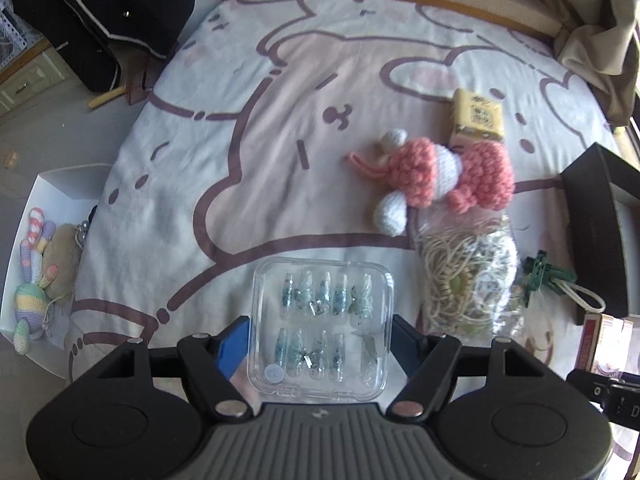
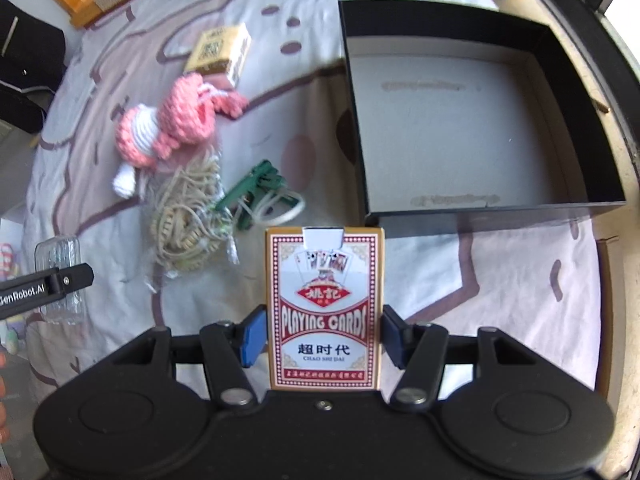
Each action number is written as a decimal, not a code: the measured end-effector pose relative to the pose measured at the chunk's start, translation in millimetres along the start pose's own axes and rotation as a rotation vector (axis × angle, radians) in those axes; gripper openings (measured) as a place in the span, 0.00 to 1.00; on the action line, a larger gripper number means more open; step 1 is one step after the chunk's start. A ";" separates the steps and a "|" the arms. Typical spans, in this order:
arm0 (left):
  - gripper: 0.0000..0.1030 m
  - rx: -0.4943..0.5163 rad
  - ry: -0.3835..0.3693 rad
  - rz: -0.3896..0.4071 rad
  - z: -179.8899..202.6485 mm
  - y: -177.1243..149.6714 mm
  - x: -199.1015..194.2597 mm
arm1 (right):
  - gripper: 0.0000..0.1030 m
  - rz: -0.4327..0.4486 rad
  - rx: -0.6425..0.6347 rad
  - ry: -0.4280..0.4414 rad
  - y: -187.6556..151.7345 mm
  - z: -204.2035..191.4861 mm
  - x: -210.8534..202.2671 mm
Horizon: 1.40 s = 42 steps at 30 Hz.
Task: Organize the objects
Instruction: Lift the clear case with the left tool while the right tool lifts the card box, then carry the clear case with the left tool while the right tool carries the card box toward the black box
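Observation:
My left gripper is shut on a clear plastic case of press-on nails, its blue pads pressing both sides, lifted above the bed. My right gripper is shut on a red and white pack of playing cards, held upright. The open black box with a pale floor lies just beyond the cards to the right. On the bedsheet lie a pink crochet doll, a bag of cream cord, a green clip and a yellow tissue pack.
A white bin with soft toys stands beside the bed at the left. Dark clothing hangs at the far left corner. The left gripper's arm shows at the left edge of the right wrist view. The bed's edge runs along the right.

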<state>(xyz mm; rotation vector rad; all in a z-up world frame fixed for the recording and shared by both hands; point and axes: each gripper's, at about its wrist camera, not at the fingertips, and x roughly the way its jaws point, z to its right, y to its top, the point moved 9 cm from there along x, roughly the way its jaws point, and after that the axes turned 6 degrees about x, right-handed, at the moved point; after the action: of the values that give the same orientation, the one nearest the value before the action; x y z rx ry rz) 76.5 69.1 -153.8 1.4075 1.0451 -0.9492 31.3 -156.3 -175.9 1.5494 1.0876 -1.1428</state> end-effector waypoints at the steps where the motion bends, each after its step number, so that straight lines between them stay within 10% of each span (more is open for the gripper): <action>1: 0.71 0.008 0.002 0.009 1.9 0.0 -3.9 | 0.58 0.008 0.002 0.005 9.1 2.3 4.0; 42: 0.72 0.060 0.036 0.213 29.6 -3.4 -74.4 | 0.58 0.283 -0.103 -0.038 23.4 0.4 -82.6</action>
<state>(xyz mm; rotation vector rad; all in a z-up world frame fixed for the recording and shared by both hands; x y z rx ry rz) 51.6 33.2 -86.7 1.5568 0.8791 -0.8079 38.3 -172.9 -92.0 1.5380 0.8558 -0.9060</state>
